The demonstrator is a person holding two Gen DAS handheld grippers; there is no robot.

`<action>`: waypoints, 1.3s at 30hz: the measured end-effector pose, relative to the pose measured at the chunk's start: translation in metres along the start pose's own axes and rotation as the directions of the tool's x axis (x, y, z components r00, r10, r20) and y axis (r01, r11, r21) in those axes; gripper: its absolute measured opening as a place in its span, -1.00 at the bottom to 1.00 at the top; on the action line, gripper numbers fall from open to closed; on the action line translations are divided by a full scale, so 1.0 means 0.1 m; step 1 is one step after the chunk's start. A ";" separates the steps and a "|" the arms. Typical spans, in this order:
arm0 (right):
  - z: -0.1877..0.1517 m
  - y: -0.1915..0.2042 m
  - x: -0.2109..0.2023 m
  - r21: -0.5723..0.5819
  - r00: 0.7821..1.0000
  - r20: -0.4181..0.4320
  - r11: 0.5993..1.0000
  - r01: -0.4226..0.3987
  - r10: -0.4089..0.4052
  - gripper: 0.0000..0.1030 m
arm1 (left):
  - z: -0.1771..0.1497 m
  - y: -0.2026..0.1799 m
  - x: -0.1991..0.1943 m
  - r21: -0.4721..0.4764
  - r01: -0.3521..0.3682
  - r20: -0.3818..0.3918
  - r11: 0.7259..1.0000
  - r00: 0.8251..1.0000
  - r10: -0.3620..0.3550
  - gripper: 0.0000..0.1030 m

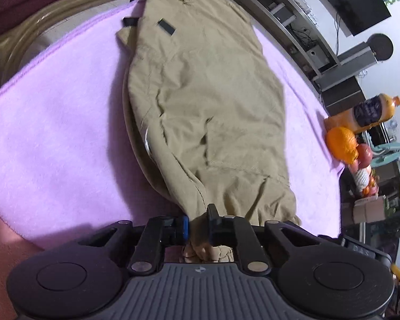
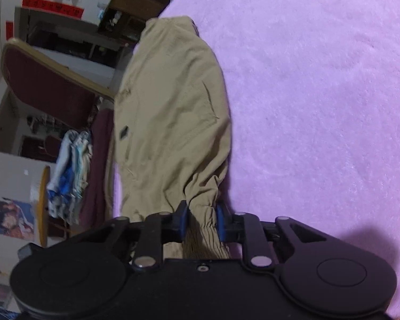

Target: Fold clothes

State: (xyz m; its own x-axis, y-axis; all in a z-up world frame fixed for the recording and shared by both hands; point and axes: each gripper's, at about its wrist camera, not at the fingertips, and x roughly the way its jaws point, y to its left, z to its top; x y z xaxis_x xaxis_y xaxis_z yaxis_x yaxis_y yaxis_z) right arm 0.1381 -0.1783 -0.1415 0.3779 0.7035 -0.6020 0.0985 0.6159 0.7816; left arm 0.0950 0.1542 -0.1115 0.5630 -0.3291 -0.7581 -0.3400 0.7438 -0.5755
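Khaki trousers (image 1: 205,101) lie lengthwise on a purple towel (image 1: 53,138), reaching away from me toward the far edge. My left gripper (image 1: 198,226) is shut on the near end of the trousers, with bunched fabric between its blue-padded jaws. In the right wrist view the same trousers (image 2: 173,112) hang stretched from my right gripper (image 2: 201,221), which is shut on an elastic cuff of one leg. The purple towel (image 2: 320,93) fills the right side of that view.
An orange juice bottle (image 1: 370,112), an orange (image 1: 342,144) and other fruit sit at the towel's right edge. A red chair (image 2: 48,88) and a pile of blue and white cloth (image 2: 69,170) stand left of the table. Shelves and a television are behind.
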 end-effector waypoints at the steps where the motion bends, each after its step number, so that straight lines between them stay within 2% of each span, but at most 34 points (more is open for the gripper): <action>1: 0.01 0.04 -0.09 -0.003 1.000 0.010 1.000 -0.005 0.005 -0.62 | 0.01 -0.05 -0.05 -0.008 0.014 0.007 1.000 1.000 -0.014 -0.81; 6: 0.03 0.26 -0.56 -0.018 0.998 0.057 0.999 -0.031 0.032 -0.62 | -0.03 -0.27 -0.36 -0.027 0.105 0.022 0.994 0.994 -0.105 -0.81; 10: -0.08 0.29 -0.91 -0.017 0.998 0.064 1.000 -0.023 0.024 -0.62 | -0.26 -0.33 -0.46 -0.028 0.144 -0.026 0.989 0.989 -0.145 -0.81; 14: -0.29 0.08 -1.02 0.048 0.999 0.039 0.999 0.012 -0.014 -0.61 | -0.50 -0.20 -0.33 -0.098 0.125 -0.103 0.987 0.986 -0.135 -0.81; 18: -0.41 -0.04 -0.95 0.069 0.997 -0.004 0.994 0.083 -0.083 -0.60 | -0.62 -0.12 -0.26 -0.120 0.097 -0.149 0.988 0.982 -0.115 -0.82; 24: -0.32 0.01 -0.79 0.062 0.974 -0.066 0.974 0.219 -0.215 -0.56 | -0.49 -0.14 -0.12 -0.177 0.069 -0.208 0.982 0.972 -0.106 -0.82; 29: -0.20 0.23 -0.71 0.018 0.956 -0.087 0.959 0.282 -0.280 -0.56 | -0.36 -0.20 -0.22 -0.270 0.117 -0.212 0.956 0.961 -0.178 -0.83; 35: 0.10 0.55 -0.76 0.013 0.963 -0.073 0.965 0.262 -0.260 -0.51 | -0.14 -0.19 -0.26 -0.357 0.147 -0.219 0.922 0.947 -0.236 -0.82; 39: 0.36 0.73 -0.62 0.014 0.968 -0.063 0.970 0.244 -0.242 -0.51 | 0.11 -0.24 -0.24 -0.337 0.140 -0.223 0.931 0.949 -0.224 -0.67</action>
State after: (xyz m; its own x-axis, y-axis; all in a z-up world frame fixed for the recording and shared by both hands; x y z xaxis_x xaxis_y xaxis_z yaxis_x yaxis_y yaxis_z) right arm 0.1550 -0.1902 -0.0410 0.2839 0.5542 -0.7824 0.2009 0.7635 0.6137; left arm 0.0981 0.1507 -0.0759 0.4421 -0.6085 -0.6590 -0.4915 0.4502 -0.7455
